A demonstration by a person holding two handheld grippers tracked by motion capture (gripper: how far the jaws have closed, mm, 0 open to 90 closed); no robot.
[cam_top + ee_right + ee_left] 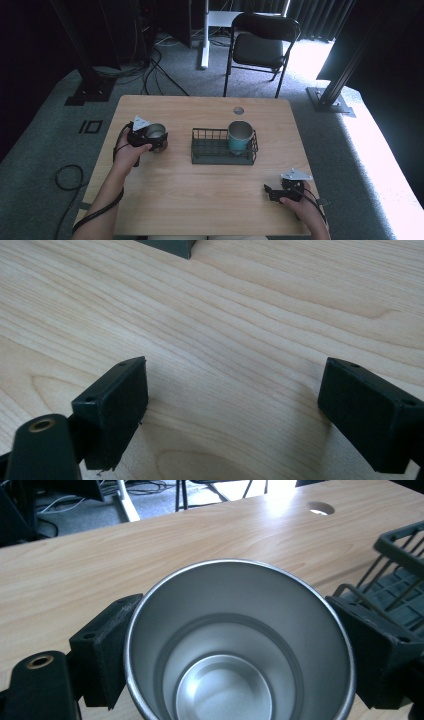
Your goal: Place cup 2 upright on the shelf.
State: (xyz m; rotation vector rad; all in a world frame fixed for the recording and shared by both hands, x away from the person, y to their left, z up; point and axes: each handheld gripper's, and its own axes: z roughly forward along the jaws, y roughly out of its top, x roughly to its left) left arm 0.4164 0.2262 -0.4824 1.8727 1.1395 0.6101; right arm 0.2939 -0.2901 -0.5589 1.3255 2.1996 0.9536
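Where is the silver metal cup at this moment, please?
In the high view the silver metal cup sits left of centre on the wooden table, clamped in the left gripper, just left of the dark wire basket.

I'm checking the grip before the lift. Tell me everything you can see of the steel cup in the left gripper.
The steel cup is plain brushed metal, round, open-topped and empty, with a stepped inner wall and a shiny flat bottom. It stands upright on the table's left part, apart from the wire basket. The left gripper is shut on it, one black pad against each side of its rim.
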